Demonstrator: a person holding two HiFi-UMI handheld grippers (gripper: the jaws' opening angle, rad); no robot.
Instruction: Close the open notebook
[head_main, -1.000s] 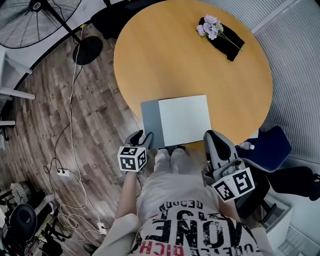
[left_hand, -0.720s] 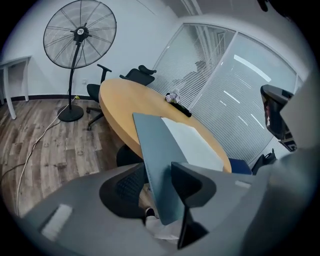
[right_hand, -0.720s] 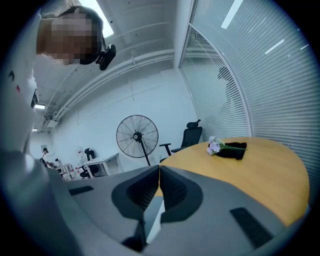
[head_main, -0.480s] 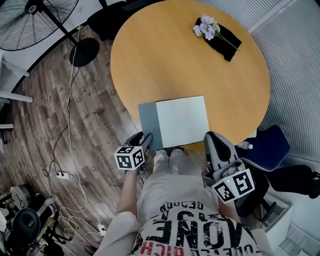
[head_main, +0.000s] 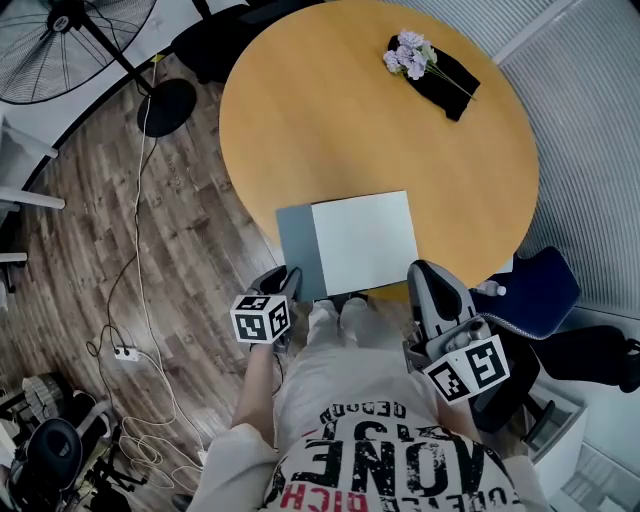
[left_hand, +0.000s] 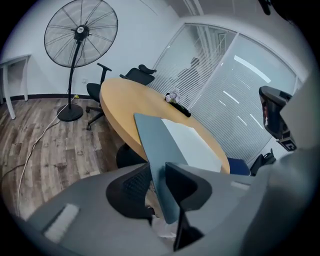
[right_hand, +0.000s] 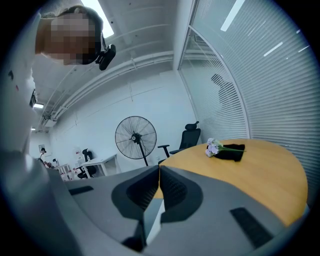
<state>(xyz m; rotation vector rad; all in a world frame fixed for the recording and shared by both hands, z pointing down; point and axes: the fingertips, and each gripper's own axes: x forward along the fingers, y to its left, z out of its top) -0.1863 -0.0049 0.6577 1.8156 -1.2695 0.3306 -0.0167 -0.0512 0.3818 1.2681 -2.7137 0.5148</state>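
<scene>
1. Wood-plank floor (head_main: 190, 230): lies left of the table; a white cable (head_main: 145, 260) trails across it.
2. Round table (head_main: 330, 110), orange-brown top: carries all the items below except the fan.
3. Standing fan (head_main: 70, 40): on the floor beyond the table's far left edge.
4. Notebook (head_main: 365, 240), the task's thing: lies open at the table's near edge, right in front of me. The white page is up, and its grey cover (head_main: 297, 250) is spread out to the left, toward the table's near left edge.
5. My left gripper (left_hand: 157, 169): my forearm (head_main: 255, 400) reaches forward from my body and the gripper tilts downward at the cover's near left corner. My jaws have just been closing, and the grey cover's edge stands between them, pinched by both pads.
6. My right gripper (right_hand: 160, 169): held nearly level just off the table's near edge, beside the notebook's near right corner. The jaws are pressed together at the tips. A pale strip shows in the gap behind them; I cannot tell what it is.
7. Black cloth (head_main: 452, 78): near the table's far right edge, well apart from the notebook.
8. Small bunch of lilac flowers (head_main: 408, 52): lying on the black cloth.
</scene>
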